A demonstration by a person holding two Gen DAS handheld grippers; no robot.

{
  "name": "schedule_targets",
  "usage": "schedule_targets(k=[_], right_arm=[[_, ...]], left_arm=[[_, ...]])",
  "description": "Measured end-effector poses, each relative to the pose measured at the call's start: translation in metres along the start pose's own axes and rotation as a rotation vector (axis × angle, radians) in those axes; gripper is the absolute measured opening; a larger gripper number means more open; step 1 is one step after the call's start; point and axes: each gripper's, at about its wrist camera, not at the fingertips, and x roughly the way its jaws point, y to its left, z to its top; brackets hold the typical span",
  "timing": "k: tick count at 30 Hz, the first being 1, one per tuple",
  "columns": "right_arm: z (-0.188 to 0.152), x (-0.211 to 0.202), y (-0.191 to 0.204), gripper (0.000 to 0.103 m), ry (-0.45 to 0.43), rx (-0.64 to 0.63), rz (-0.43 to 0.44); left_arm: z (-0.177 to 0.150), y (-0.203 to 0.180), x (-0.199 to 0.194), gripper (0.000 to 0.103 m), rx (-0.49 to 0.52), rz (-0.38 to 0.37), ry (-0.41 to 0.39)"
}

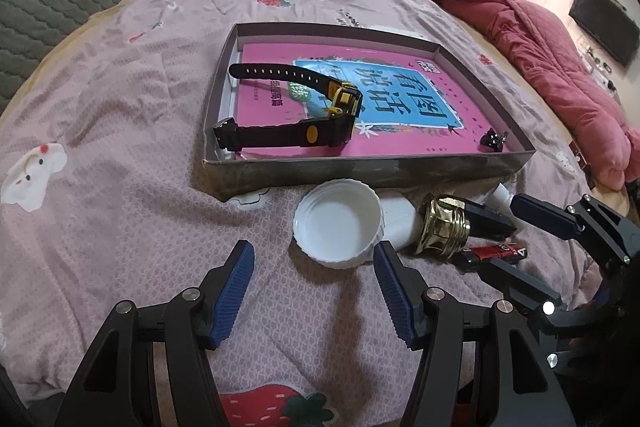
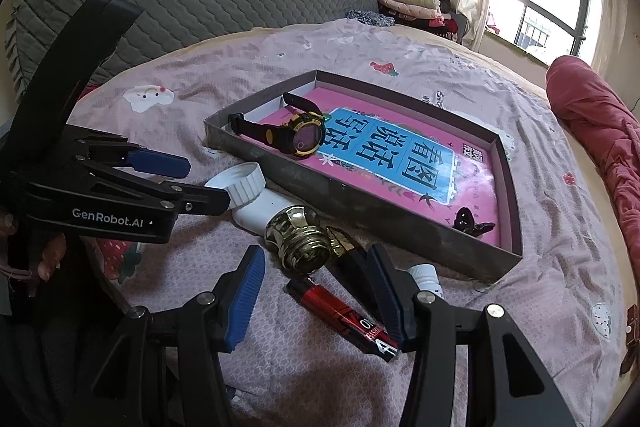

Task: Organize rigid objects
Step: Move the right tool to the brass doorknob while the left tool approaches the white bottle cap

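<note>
Both grippers' fingers (image 1: 234, 291) (image 2: 244, 303) apart, empty, over clutter before the box's near wall (image 1: 360, 173).

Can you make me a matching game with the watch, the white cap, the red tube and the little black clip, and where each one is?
Things:
1. watch
2. white cap
3. red tube
4. black clip

Places:
A. on the bedspread, between the right gripper's open fingers
B. in the box's near right corner
C. on the book, at the box's left end
D. on the bedspread, just ahead of the left gripper

Pairs: 1-C, 2-D, 3-A, 4-B
</note>
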Motion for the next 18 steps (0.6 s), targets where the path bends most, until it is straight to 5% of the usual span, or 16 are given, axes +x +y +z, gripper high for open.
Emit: schedule_targets(k=[18], right_arm=[[0.004,0.02,0.002,0.053,0.008,-0.058,0.008]], left_arm=[[0.008,0.012,0.019,0.072,-0.052,-0.063,0.0]])
